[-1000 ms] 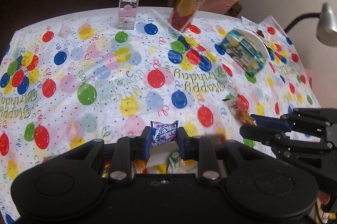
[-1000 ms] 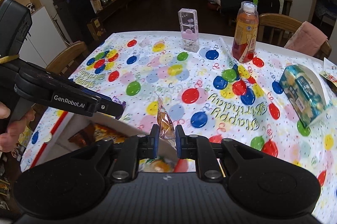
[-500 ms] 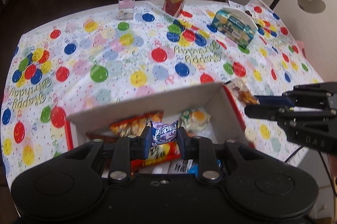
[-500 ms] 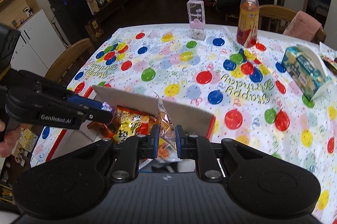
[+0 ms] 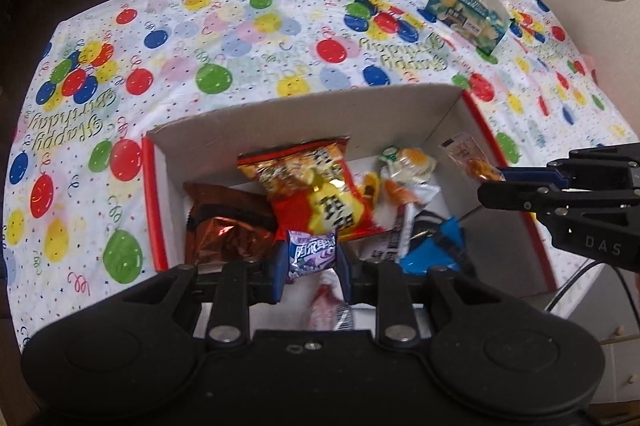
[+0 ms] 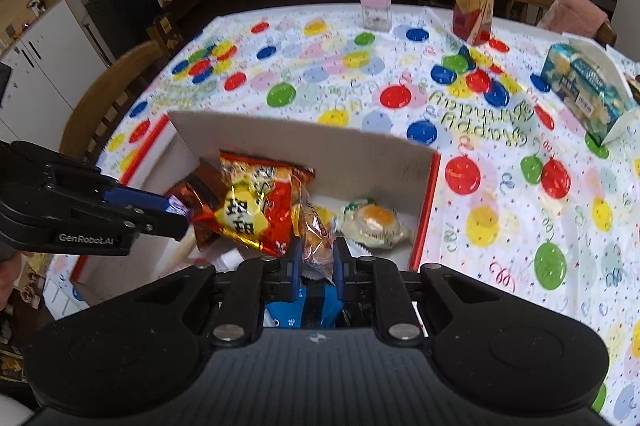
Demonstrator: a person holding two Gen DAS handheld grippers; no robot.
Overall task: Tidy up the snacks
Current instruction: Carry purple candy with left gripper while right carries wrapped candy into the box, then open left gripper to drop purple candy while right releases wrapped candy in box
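Snack box (image 5: 304, 113) sits on balloon-print tablecloth (image 5: 240, 37).

You worked with two matte black grippers, the left gripper (image 5: 312, 268) and right gripper (image 6: 316, 264) each built of jointed link arms with silver screws and blue fingers (image 5: 279, 276), one side stamped "GenRobot.AI", the other "DAS", a thin black cable trailing below.

Left tool (image 5: 312, 268) clamped, right tool (image 6: 316, 262) clamped, both level, converging.
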